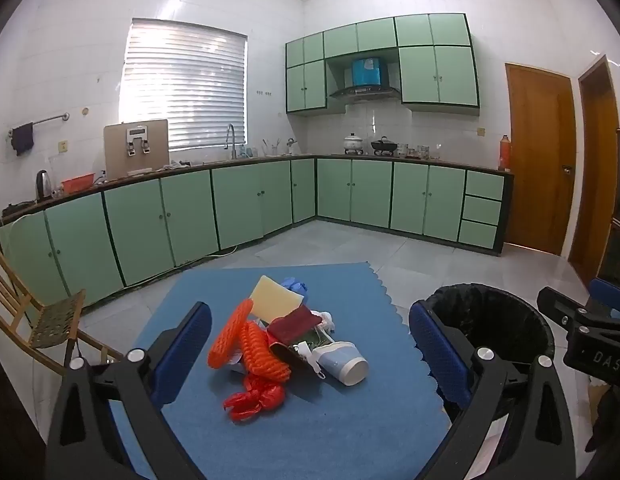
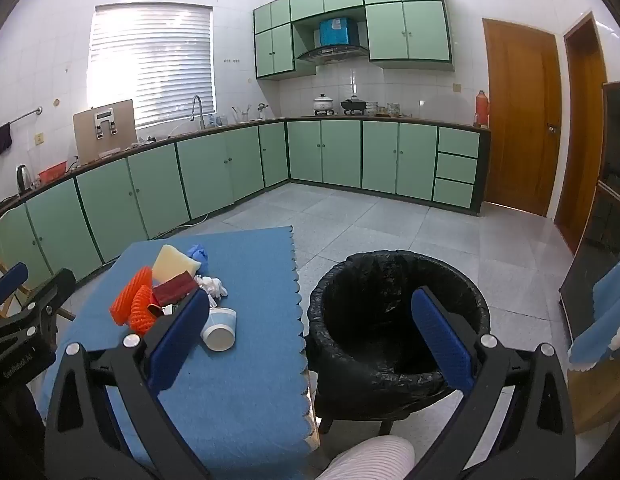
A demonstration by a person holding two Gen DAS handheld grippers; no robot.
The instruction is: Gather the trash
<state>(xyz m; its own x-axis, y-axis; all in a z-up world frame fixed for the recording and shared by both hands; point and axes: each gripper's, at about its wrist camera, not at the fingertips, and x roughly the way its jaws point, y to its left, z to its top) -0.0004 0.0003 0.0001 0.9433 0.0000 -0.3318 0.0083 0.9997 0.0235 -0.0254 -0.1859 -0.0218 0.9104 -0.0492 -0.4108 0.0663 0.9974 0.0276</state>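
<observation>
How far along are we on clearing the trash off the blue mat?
Done: nothing that shows; the bin looks empty inside its black liner. In hand: nothing; left gripper and right gripper are open. Left: the whole pile on the mat, including the orange netting, paper cup and yellow sponge.

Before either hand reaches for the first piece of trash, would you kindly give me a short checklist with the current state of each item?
1. Left tongs open and empty: ok.
2. Right tongs open and empty: ok.
3. Trash bin lined with a black bag, mouth open and unobstructed: ok.
4. Trash gathered in one pile on the blue mat, with paper cup and red plastic bag at its near edge: ok.
5. Bin beside the mat's right edge, on the right tongs' side: ok.
6. Whether pile items are tangled together: cannot tell.
</observation>
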